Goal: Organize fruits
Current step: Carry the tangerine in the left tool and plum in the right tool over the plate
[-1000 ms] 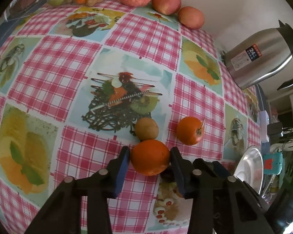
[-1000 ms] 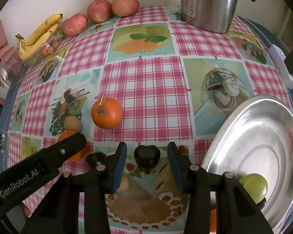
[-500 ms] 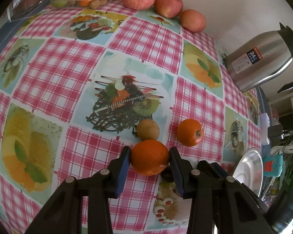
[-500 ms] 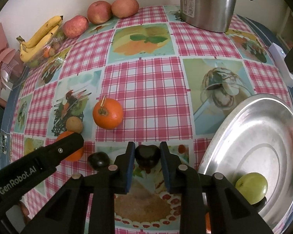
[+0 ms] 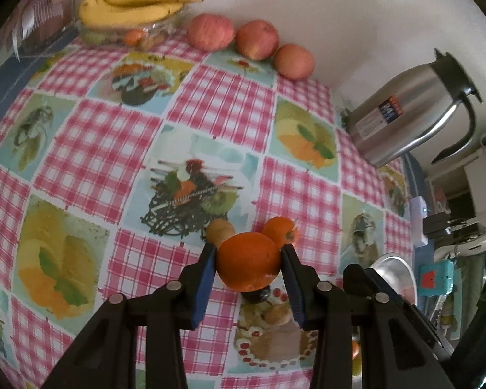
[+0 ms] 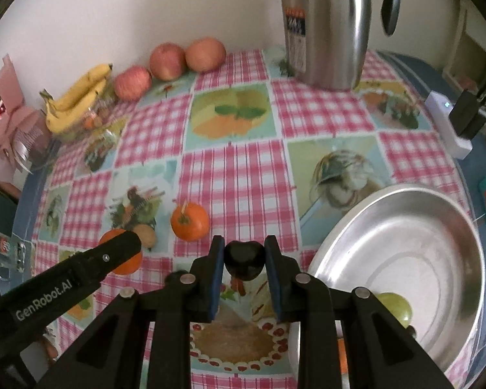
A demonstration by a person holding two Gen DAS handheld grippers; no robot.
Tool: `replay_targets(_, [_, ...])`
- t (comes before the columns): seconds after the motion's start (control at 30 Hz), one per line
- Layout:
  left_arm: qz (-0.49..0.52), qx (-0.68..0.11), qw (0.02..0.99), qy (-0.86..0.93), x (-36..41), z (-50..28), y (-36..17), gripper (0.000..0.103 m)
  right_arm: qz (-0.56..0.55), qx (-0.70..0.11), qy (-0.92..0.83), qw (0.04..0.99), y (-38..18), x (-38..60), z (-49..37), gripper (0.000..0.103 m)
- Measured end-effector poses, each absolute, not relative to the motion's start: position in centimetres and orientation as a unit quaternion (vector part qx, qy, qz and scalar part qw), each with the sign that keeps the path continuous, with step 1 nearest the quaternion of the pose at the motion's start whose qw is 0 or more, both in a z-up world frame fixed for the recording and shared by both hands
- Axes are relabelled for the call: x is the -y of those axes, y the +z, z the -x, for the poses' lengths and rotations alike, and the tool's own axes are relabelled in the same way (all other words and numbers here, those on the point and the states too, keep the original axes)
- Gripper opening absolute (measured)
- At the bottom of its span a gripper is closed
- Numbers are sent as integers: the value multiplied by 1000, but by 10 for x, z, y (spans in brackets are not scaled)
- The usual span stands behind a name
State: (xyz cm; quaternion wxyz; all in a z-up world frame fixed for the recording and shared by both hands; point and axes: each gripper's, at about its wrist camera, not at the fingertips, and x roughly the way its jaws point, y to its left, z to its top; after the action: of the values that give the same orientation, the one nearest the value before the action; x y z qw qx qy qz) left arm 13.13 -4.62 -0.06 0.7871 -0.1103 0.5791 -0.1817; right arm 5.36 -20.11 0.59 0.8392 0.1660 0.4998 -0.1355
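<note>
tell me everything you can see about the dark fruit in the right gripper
The dark fruit is small, nearly black, glossy and rounded, with a dimple on top that gives it a heart-like outline; it looks like a plum. The right gripper is shut on it, a blue pad pressing each side, above the printed tablecloth, left of the metal tray.

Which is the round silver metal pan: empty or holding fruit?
Holding fruit. A green round fruit lies inside the round silver metal pan, near its lower rim; most of the pan is bare.
</note>
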Motion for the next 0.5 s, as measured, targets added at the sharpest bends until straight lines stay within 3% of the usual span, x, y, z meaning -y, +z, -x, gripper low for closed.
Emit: replay_targets(0.5, [101,-546,806,-207,62,-115,36,43,-180,-470,-154,850,32,222,-30,26])
